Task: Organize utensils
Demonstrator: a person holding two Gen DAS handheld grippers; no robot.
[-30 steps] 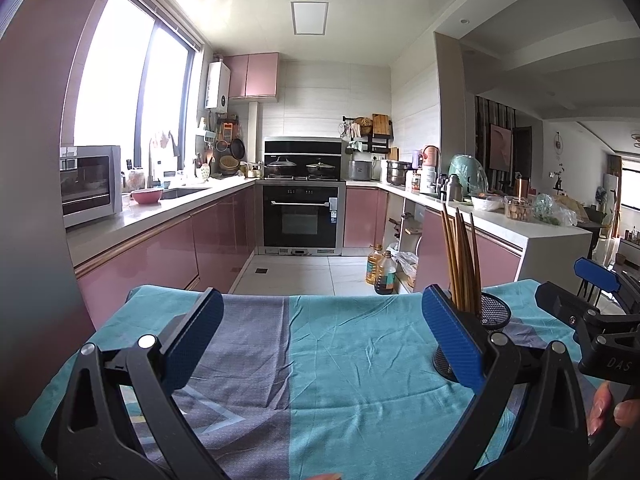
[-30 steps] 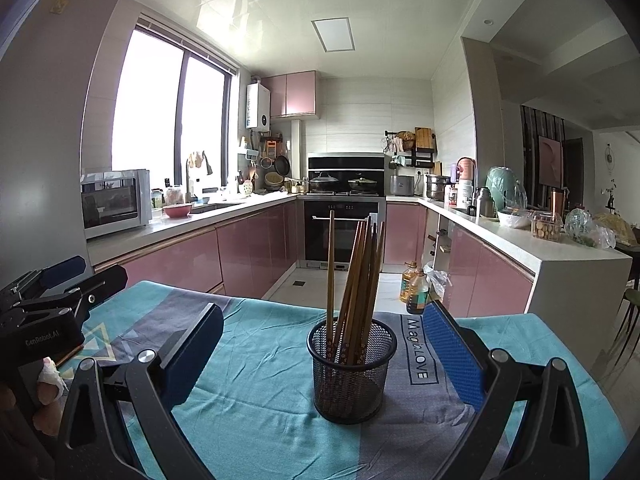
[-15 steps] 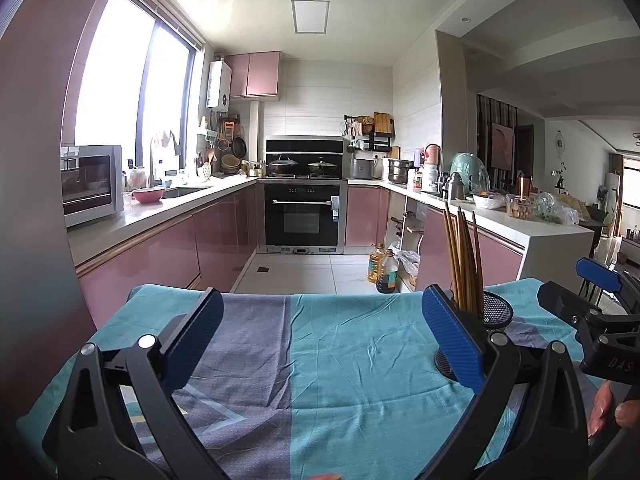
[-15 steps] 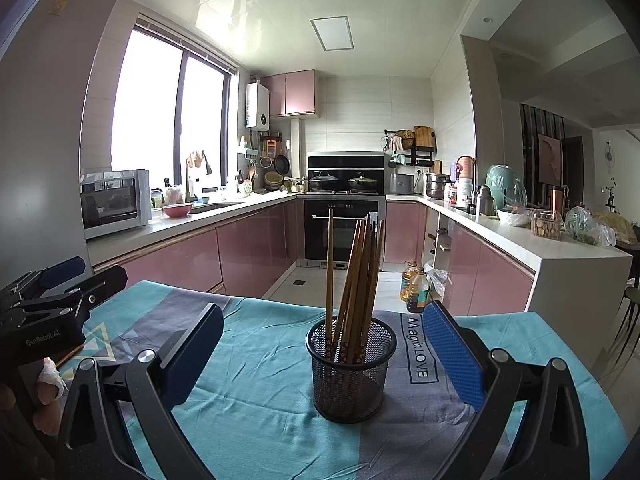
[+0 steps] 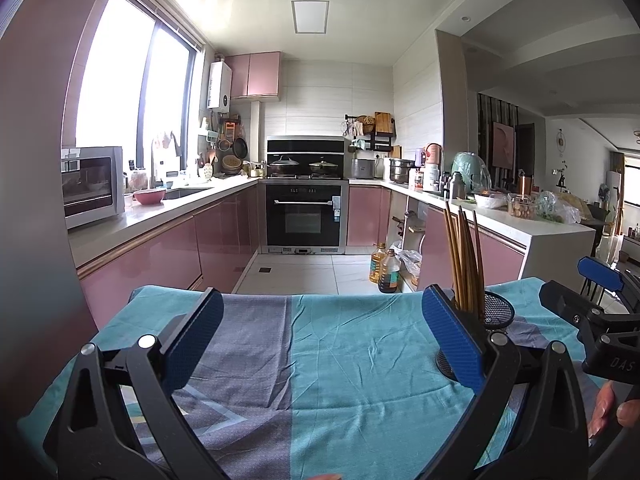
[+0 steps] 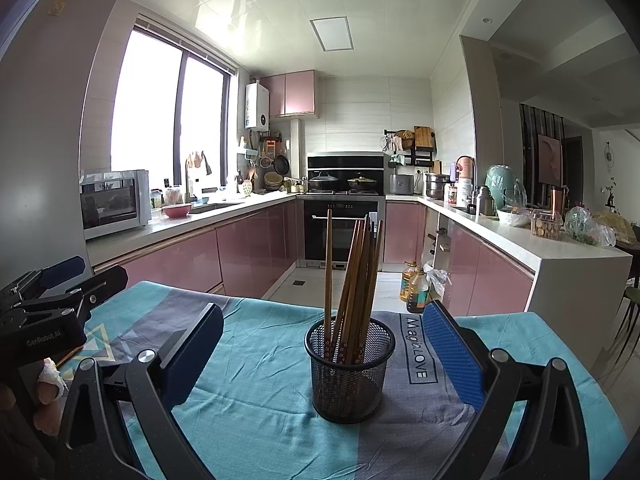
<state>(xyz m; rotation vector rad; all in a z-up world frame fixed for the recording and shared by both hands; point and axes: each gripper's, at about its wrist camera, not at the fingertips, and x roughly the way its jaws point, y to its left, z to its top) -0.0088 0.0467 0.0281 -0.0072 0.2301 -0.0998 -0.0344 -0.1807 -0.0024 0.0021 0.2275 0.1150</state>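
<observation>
A black mesh holder stands upright on the teal and grey tablecloth, with several brown chopsticks leaning in it. My right gripper is open, and the holder sits between and just beyond its blue pads, untouched. In the left wrist view the same holder is partly hidden behind the right blue pad, chopsticks sticking up. My left gripper is open over bare cloth, holding nothing. Each gripper shows at the other view's edge.
The table ends just beyond the holder, with tiled floor and oil bottles past it. Pink kitchen cabinets, an oven and a white counter lie further back. A hand grips the right gripper's handle.
Both views have shifted only very slightly; the holder and chopsticks stand where they did. Both grippers stay open.
</observation>
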